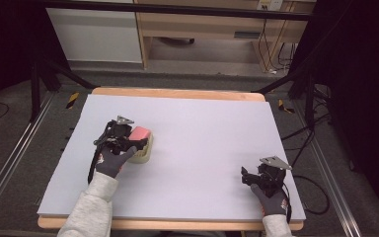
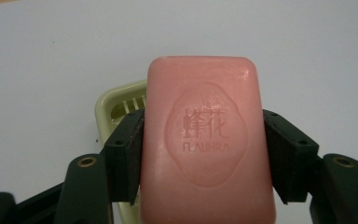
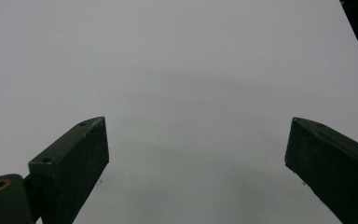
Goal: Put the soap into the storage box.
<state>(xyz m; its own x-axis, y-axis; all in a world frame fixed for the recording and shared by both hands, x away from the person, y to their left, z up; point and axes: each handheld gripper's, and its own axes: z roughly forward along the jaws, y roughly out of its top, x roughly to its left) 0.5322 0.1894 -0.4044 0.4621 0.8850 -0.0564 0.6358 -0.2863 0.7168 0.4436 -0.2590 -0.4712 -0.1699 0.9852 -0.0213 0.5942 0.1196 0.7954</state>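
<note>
A pink bar of soap (image 2: pixel 207 140) with a stamped oval mark is clamped between the jaws of my left gripper (image 2: pixel 204 154), one black pad pressing each long side. Just below and behind it lies a pale yellow-green soap dish (image 2: pixel 121 105) with slots in its floor. From above, the soap (image 1: pixel 140 133) sits over the soap dish (image 1: pixel 143 154) at the table's left middle, with my left gripper (image 1: pixel 131 138) shut on it. My right gripper (image 1: pixel 246 177) rests near the front right of the table, and its own view shows its jaws (image 3: pixel 196 163) wide apart over bare white surface.
A white sheet (image 1: pixel 202 133) covers the wooden table. Dark stand legs, cables and a light wooden desk lie beyond the far edge, and black curtains hang at both sides.
</note>
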